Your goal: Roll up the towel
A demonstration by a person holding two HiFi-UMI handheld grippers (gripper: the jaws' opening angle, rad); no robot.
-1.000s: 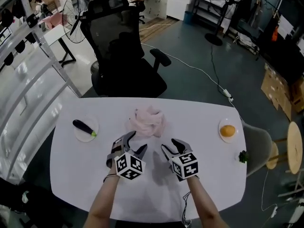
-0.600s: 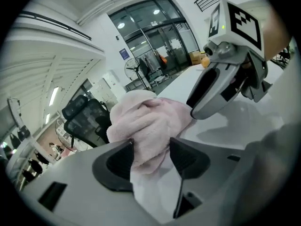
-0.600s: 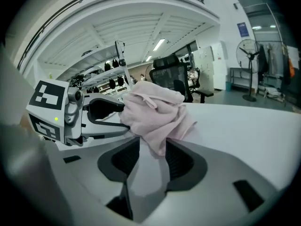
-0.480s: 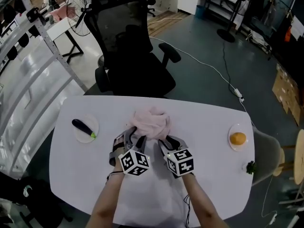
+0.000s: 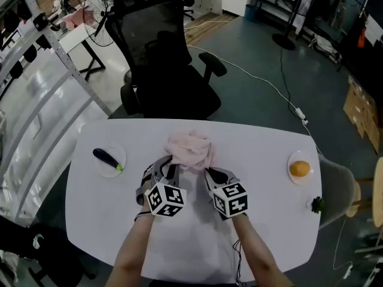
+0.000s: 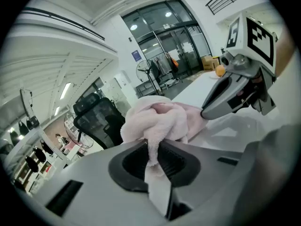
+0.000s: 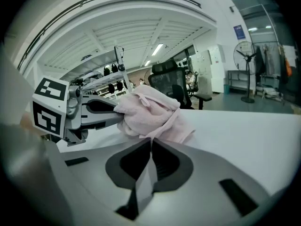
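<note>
Towel (image 6: 162, 119) cloth is pinched in the jaws of my left gripper (image 6: 153, 149), which have just been closing. My right gripper (image 7: 151, 141) has just closed on a thin edge. It lies crumpled on the table (image 5: 269, 220), just ahead. I judge it soft, light and limp, so holding corners is better than bunched folds.

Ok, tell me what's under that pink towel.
Only the white table shows around the crumpled towel. Whatever lies beneath the heap is covered, and nothing pokes out from its edges.
</note>
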